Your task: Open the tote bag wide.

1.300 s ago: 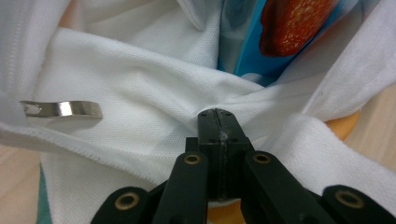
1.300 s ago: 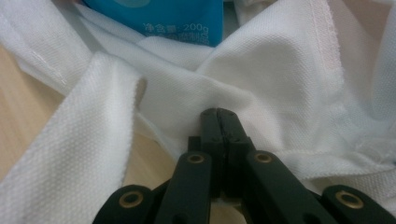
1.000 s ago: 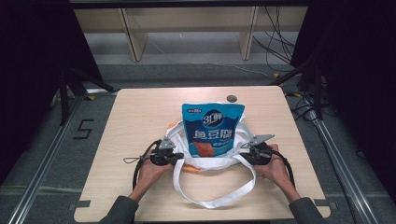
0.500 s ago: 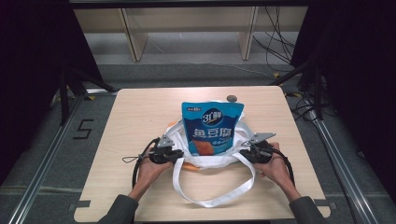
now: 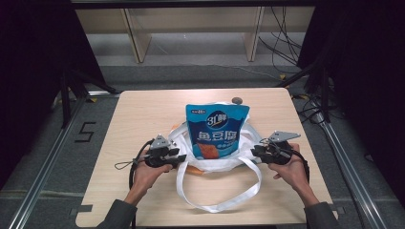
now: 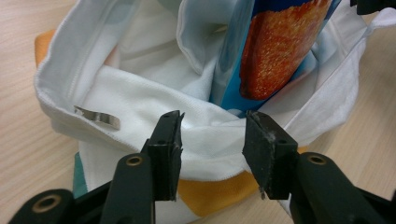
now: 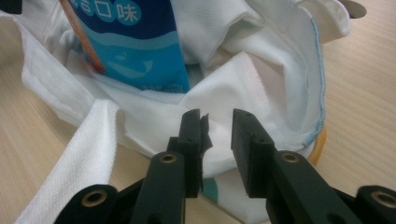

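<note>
My tools let go of the bag.
Left tool [image 5: 175,158] at nine o'clock and right tool [image 5: 254,151] at three flank the white bag [image 5: 217,164], jaws just spreading, cloth between them unpinched; the blue pouch [image 5: 217,129] stands inside.

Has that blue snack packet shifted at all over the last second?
No. The blue snack packet stands in the white bag, its top corner by the small dark spot on the table, as before.

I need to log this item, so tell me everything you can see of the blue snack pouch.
The blue snack pouch is glossy, with white lettering and a picture of orange-brown food. It stands nearly upright in the open mouth of the white fabric tote bag on the wooden table, its lower part hidden by the bag's rim. Cloth touches it; no tool does.
</note>
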`<state>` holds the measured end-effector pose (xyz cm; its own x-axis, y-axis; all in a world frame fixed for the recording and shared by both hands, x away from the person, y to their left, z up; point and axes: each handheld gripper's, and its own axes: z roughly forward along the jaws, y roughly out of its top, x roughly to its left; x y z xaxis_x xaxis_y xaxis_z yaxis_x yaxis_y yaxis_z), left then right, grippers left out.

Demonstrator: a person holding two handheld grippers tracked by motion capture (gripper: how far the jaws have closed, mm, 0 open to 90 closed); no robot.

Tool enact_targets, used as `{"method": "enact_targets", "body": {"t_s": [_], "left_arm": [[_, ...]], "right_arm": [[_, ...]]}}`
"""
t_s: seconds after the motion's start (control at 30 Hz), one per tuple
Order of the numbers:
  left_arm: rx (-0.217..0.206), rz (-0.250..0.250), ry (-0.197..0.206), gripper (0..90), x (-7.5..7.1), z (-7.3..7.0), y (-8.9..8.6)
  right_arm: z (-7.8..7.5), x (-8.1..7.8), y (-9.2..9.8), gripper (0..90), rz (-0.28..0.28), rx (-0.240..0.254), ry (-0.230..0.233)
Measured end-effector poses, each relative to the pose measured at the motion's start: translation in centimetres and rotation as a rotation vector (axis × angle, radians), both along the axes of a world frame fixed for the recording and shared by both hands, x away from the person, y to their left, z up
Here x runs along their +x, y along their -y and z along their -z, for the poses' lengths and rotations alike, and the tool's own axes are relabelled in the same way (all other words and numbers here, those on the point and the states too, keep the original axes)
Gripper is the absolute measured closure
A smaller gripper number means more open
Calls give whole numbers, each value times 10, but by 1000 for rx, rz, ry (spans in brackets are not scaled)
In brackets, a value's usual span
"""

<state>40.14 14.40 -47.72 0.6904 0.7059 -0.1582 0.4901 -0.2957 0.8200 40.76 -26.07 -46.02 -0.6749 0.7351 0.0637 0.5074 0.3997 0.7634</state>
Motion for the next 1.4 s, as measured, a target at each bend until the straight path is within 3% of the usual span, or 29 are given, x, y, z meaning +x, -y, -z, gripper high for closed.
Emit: {"method": "enact_targets", "body": {"t_s": [0.17,0.3,0.33,0.37,0.43,0.47,0.63,0.7,0.73,0.77,0.83,0.93,0.97,1.0,1.07,1.13,1.17,1.37,1.4], "left_arm": [[7,9,-11,487,-3,-6,-2],[31,17,11,464,-7,-9,-4],[39,22,7,442,-7,-10,-5],[18,7,3,442,-8,-9,-4],[36,9,-7,427,-8,-8,-6],[36,10,-13,424,-8,-7,-6],[35,8,0,399,-10,-8,-7],[17,0,-1,390,-12,-7,-7],[33,2,-6,382,-14,-8,-9],[21,-7,-6,377,-16,-7,-10],[19,-7,-3,369,-21,-8,-15],[-34,-6,-22,357,-25,-7,-17],[-51,-9,-27,353,-27,-6,-18],[-55,-12,-33,347,-31,-5,-21],[-65,-17,-37,342,-33,-5,-21],[-79,-8,-43,334,-37,-5,-23],[-82,-12,-38,330,-39,-5,-23],[-76,-20,-18,300,-51,-5,-26],[-68,-14,-26,300,-52,-4,-26]], "right_arm": [[-2,0,2,682,-2,-16,28],[-5,-4,2,640,6,-11,47],[-7,-7,2,621,30,-1,26],[-7,-7,2,621,30,-1,26],[-7,-8,2,617,23,-8,35],[-8,-8,3,600,2,-36,57],[-8,-11,1,548,14,-33,62],[-8,-14,0,522,35,-22,49],[-8,-14,1,514,30,-31,68],[-8,-16,0,504,44,-23,45],[-8,-17,3,476,34,-26,72],[-9,-19,4,466,40,-18,71],[-9,-24,5,465,55,2,38],[-9,-22,7,463,29,-11,64],[-8,-25,6,457,37,6,43],[-7,-25,8,443,37,-10,65],[-8,-27,8,433,39,1,40],[-5,-33,14,393,71,16,46],[-4,-35,14,383,83,19,27]]}}
